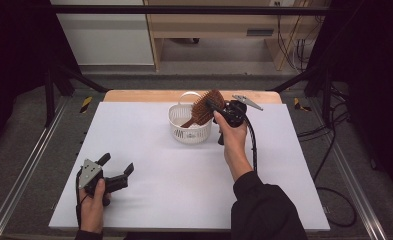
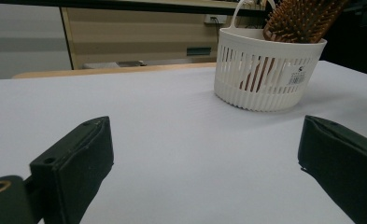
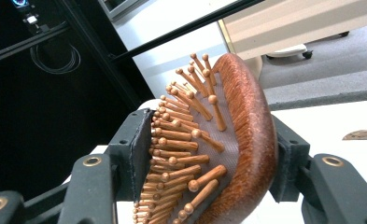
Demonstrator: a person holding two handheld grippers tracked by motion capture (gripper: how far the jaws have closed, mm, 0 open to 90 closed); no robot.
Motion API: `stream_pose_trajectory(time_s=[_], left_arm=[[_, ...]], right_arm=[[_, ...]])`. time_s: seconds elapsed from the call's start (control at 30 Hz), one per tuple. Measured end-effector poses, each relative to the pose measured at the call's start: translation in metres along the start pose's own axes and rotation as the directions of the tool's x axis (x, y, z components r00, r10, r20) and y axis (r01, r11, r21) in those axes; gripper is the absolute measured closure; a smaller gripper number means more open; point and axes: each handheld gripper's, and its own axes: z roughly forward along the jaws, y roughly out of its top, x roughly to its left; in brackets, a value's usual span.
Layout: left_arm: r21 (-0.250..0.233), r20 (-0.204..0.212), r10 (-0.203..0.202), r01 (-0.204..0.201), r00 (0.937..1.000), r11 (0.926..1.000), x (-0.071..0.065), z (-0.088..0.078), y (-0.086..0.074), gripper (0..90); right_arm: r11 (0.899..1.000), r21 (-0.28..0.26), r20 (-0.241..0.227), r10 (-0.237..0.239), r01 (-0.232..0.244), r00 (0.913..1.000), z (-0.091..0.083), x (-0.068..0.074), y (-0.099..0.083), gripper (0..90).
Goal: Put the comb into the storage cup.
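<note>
From above, the right gripper (image 1: 215, 111) sits over the white basket (image 1: 179, 116), its jaws on either side of the head of a wooden hairbrush (image 1: 204, 107) whose handle slants down into the basket. That view is too small to show the contact itself. The right gripper view is the one that settles it: the hairbrush (image 3: 218, 154) fills the gap between the two black jaws, the bristle tips meet the pad of the jaw on the left, and the rounded wooden back lies against the pad of the jaw on the right. So the jaws pinch the brush head across its thickness, bristles to back.

The left gripper (image 1: 118, 172) rests low on the white table (image 1: 184, 175), well apart from the basket, held in the person's hand. Its own view shows what the overhead one barely does: the jaws spread wide with bare tabletop between them. Beyond and slightly toward the jaw on the right stands the basket (image 2: 265, 74), with the brush's bristled head (image 2: 302, 18) sticking out above its rim.
</note>
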Motion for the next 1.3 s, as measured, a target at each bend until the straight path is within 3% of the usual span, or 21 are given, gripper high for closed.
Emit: stream_pose_trajectory(time_s=[0.73,1.3], left_arm=[[0.001,0.002,-0.002,0.002,1.0000,1.0000,0.000,0.000,0.000,3.6],[0.001,0.002,-0.002,0.002,1.0000,1.0000,0.000,0.000,0.000,3.5]], right_arm=[[1.000,0.019,0.027,0.008,-0.009,0.9996,0.000,-0.007,0.000,37.5],[0.999,0.032,0.048,0.007,-0.009,0.9988,-0.003,-0.014,0.002,28.2]])
